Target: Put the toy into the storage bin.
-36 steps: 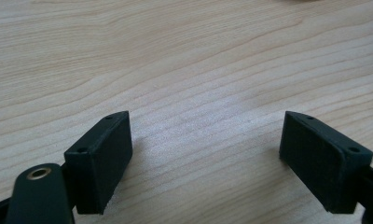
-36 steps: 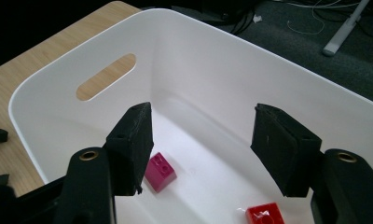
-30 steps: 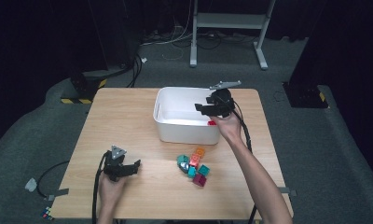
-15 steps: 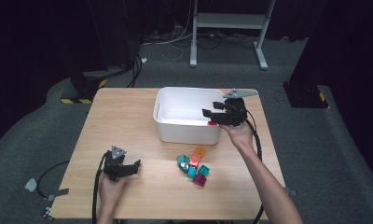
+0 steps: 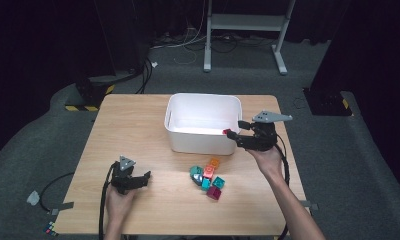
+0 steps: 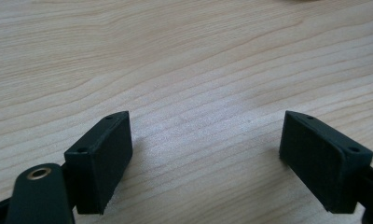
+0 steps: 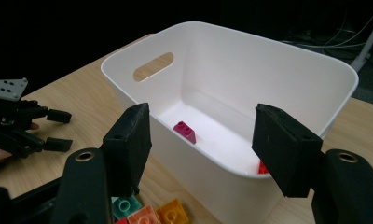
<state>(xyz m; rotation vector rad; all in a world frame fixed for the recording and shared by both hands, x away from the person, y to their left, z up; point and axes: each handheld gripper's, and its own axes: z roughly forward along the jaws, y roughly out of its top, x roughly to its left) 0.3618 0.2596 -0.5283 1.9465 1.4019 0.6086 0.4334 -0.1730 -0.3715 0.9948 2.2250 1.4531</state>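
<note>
- Right gripper (image 5: 234, 136) hangs at the near right corner of the white bin (image 5: 203, 102), fingers (image 7: 128, 140) spread wide and empty. Judged: a release just made, or a pull-back toward the next piece.
- Inside the bin: a magenta brick (image 7: 185, 131) lies loose on the floor, clear of the walls; a red brick (image 7: 263, 168) sits against the near wall, partly hidden behind the right finger.
- Loose brick pile (image 5: 208, 177) waits on the tabletop (image 5: 133, 130) just in front of the bin, near the right hand. Teal, orange, pink and magenta pieces are bunched together, short reach for sorting.
- Left gripper (image 5: 138, 181) rests low over bare wood at the near left, well apart from the pile; fingers (image 6: 103, 156) wide, holding nothing. Looks parked out of the way.
</note>
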